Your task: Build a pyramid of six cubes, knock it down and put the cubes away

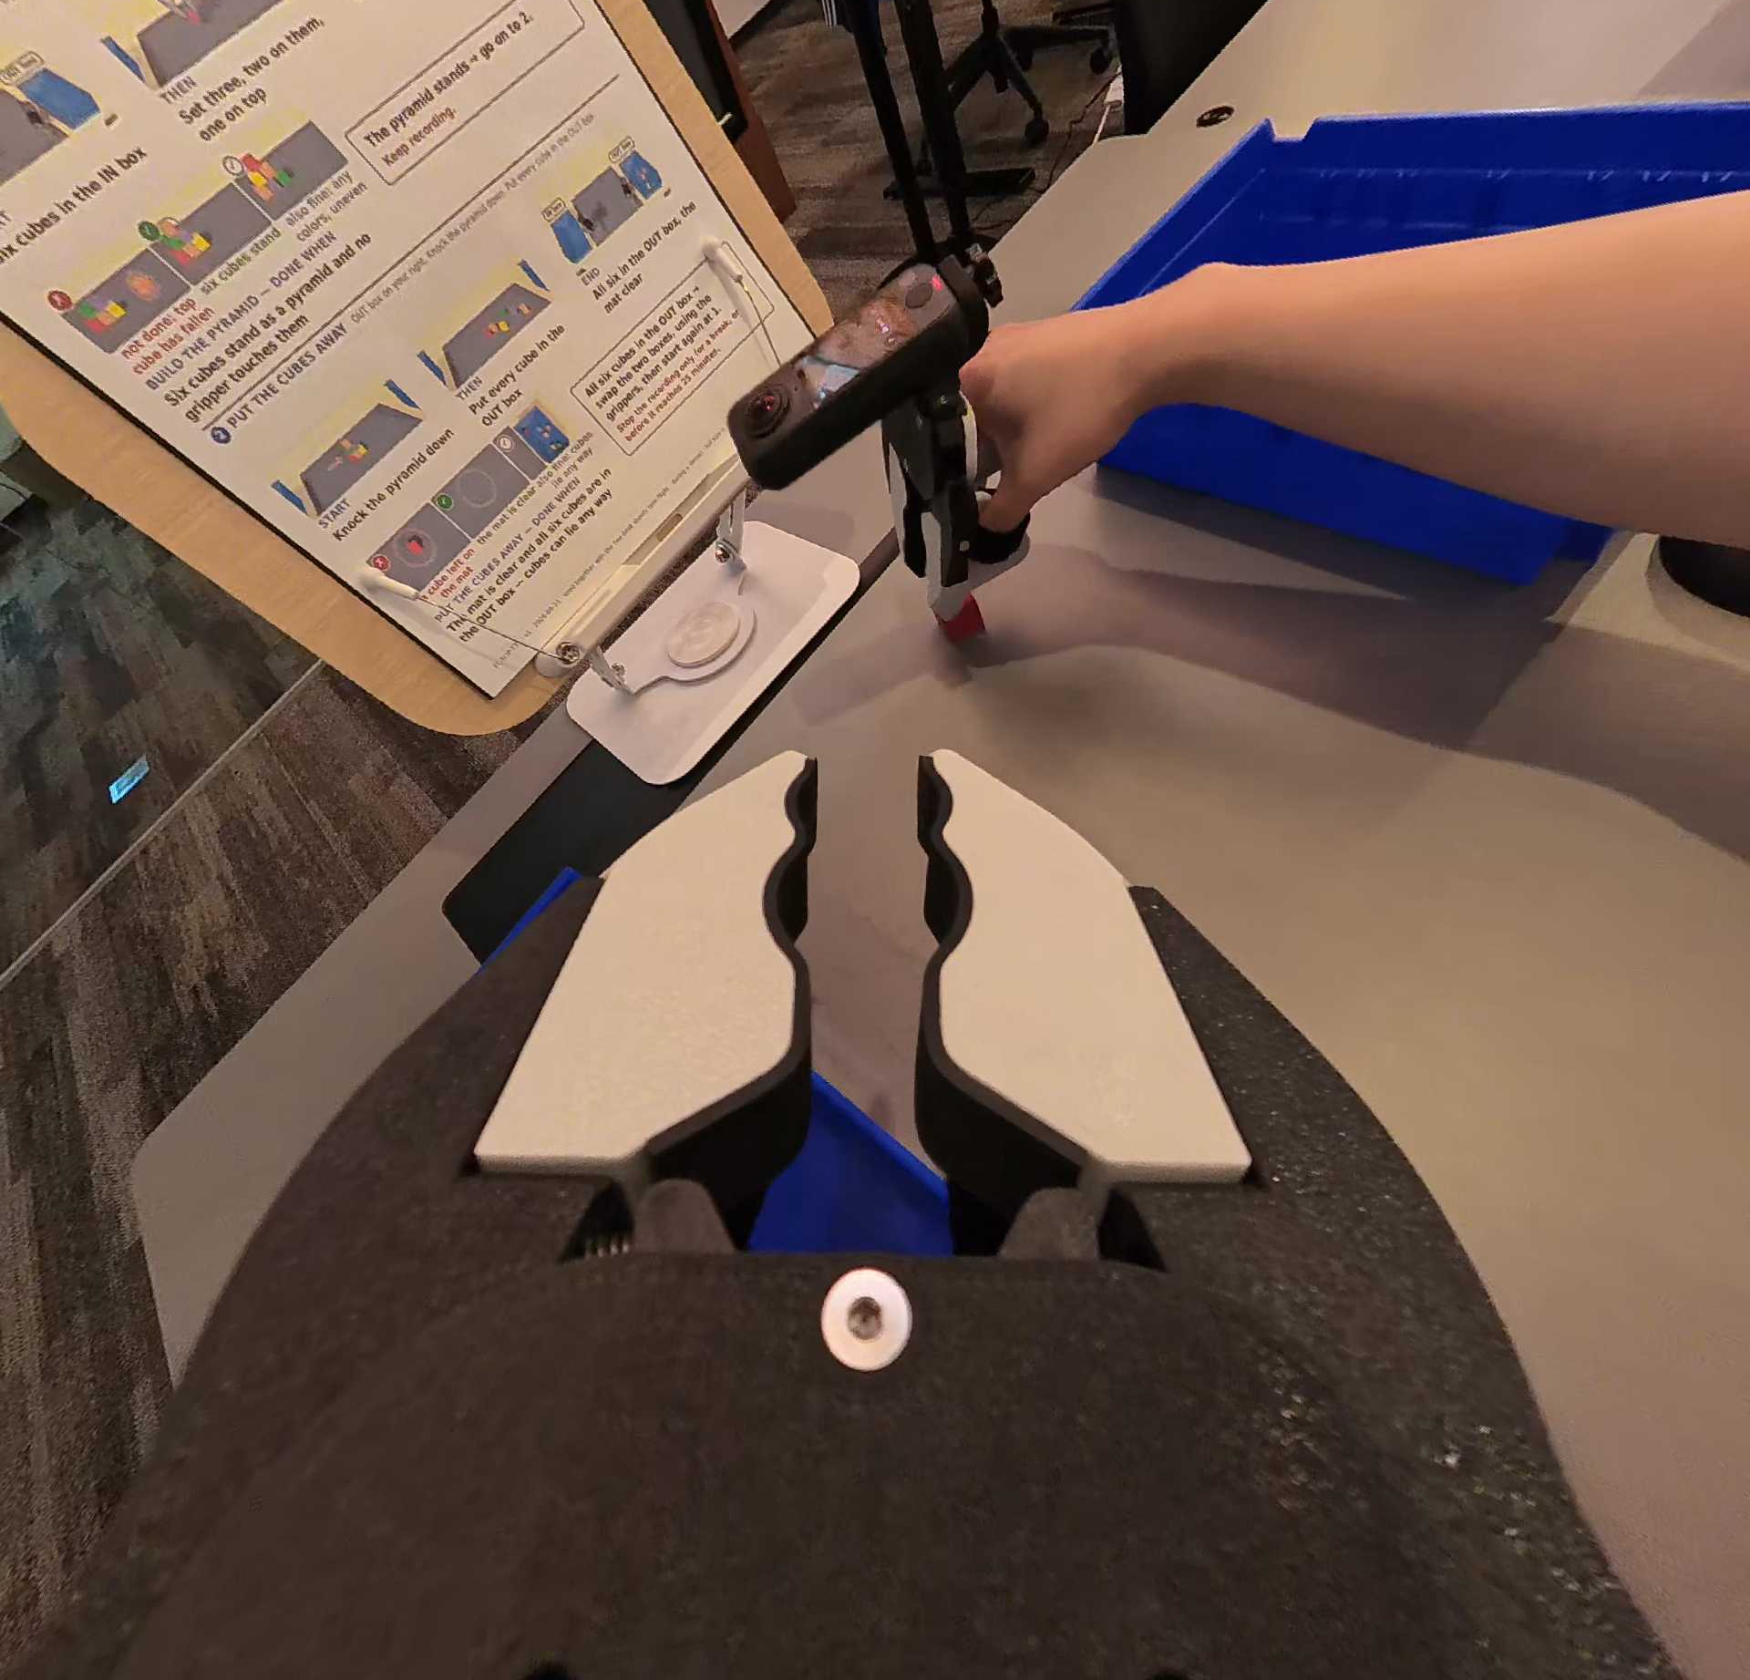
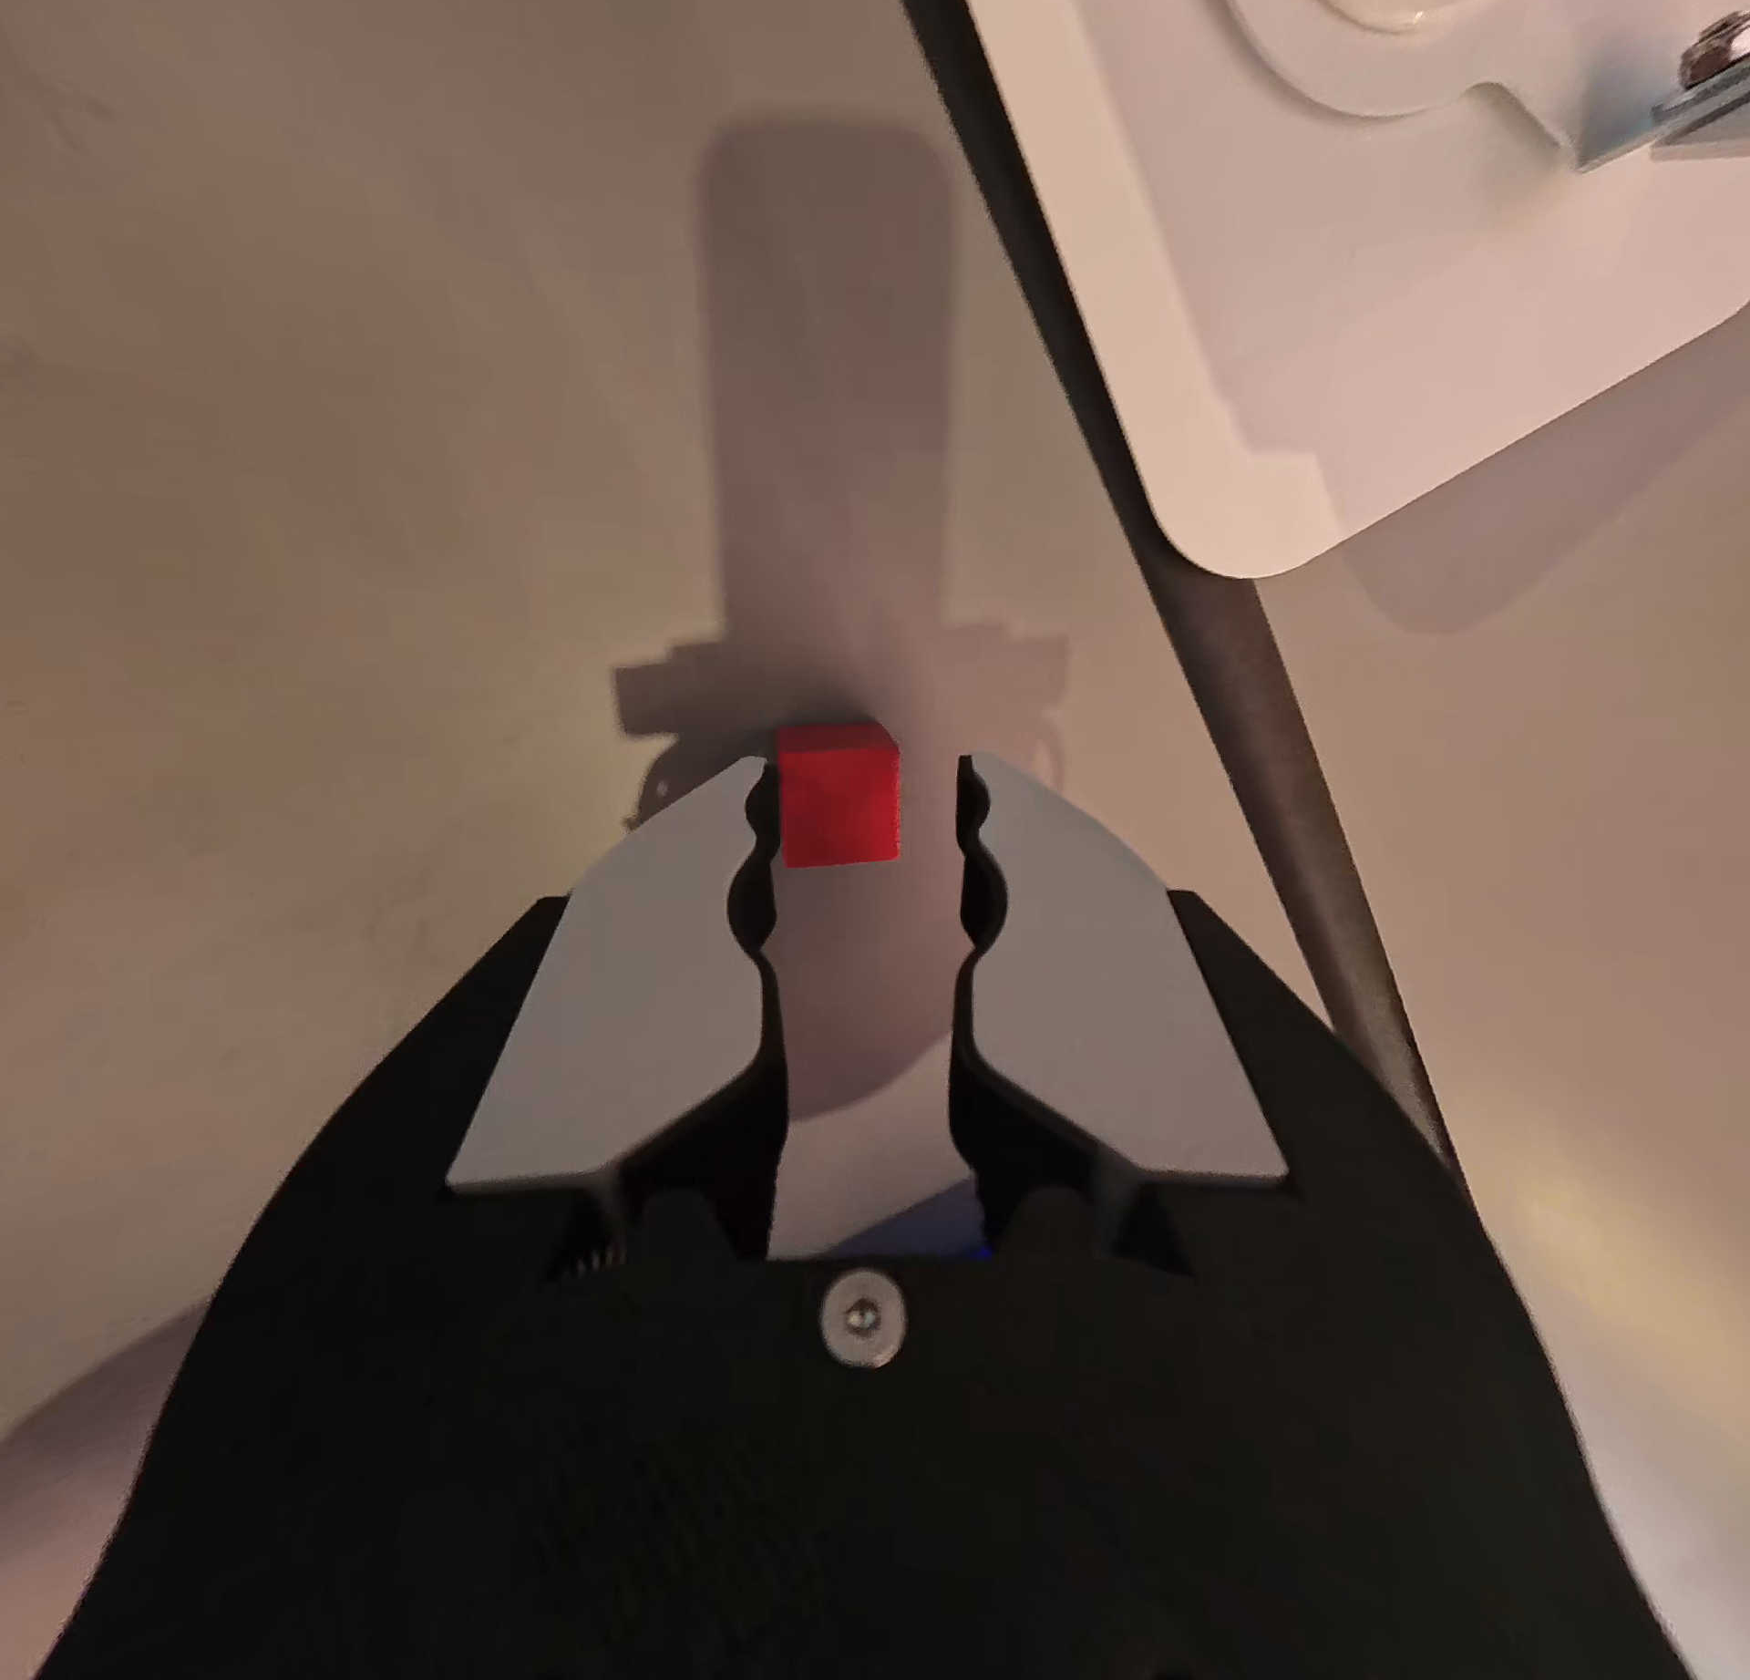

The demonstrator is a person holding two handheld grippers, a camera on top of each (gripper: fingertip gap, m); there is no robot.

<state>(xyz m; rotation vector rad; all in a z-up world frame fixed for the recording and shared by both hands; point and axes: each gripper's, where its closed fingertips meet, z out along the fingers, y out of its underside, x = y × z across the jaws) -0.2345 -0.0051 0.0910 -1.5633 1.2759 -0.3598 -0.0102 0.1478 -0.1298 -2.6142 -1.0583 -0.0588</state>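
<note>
One red cube between my right fingers on the grey table.

My left gripper (image 1: 866,763) hovers spread and empty over the table (image 1: 1231,877), a blue box (image 1: 852,1189) under it. My right gripper (image 2: 862,763) points down near the table's far edge, jaws spread around the red cube (image 2: 838,806), which sits against the left finger beside the white stand base (image 2: 1326,261).

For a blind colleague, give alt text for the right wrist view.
The open right claw points down at a small red cube on a grey tabletop, the cube beside its left finger. A white stand base sits at upper right.
</note>
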